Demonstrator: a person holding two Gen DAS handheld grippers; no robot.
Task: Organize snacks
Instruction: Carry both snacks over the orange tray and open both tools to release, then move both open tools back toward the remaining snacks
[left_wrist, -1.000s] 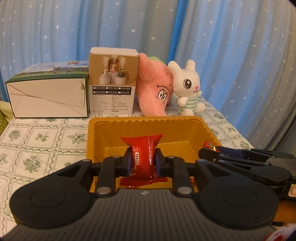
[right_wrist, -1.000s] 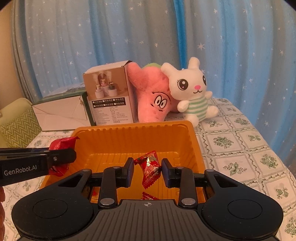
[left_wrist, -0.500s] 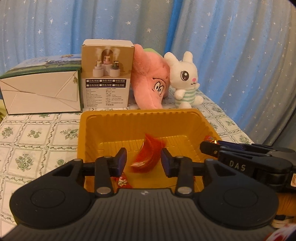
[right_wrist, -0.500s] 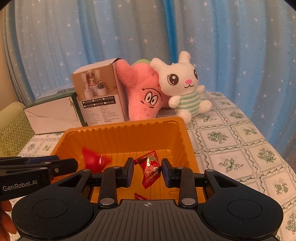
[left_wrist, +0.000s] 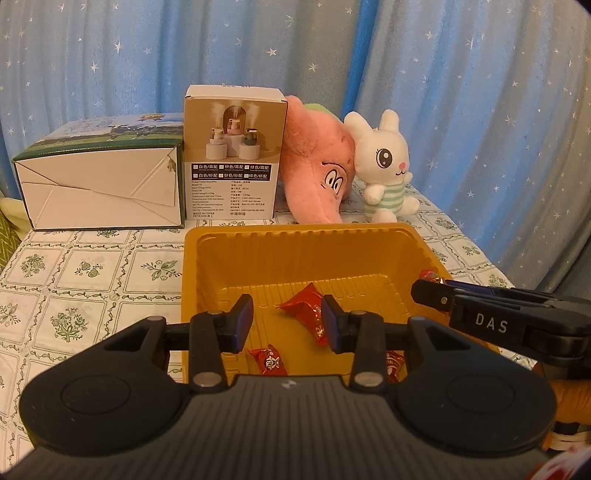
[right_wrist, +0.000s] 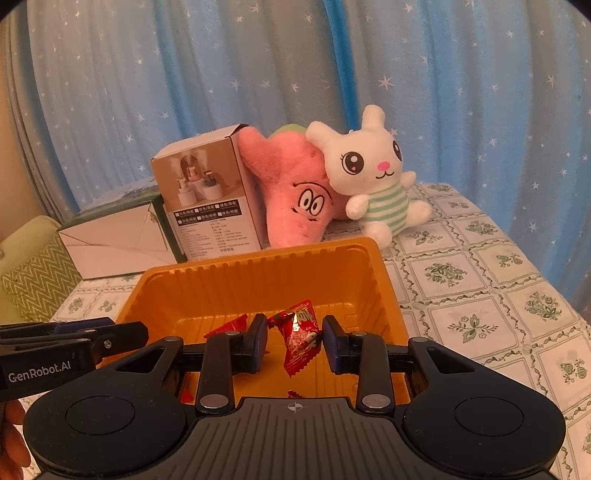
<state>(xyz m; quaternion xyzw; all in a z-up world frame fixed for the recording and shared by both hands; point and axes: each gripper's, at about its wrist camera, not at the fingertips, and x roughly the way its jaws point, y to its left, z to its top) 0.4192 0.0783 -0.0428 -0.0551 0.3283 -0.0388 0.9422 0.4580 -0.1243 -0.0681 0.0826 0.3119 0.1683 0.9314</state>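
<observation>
Your left tongs stand released: their jaws have just been opening, and nothing is pressed between them. Your right tongs are clenched on a hanging red candy. Under both lies the counter with its floral cloth. The orange tray sits on it, directly below and ahead of both tongs. A loose red candy lies on the tray floor beyond the left tongs' gap, and a smaller candy lies nearer you.
</observation>
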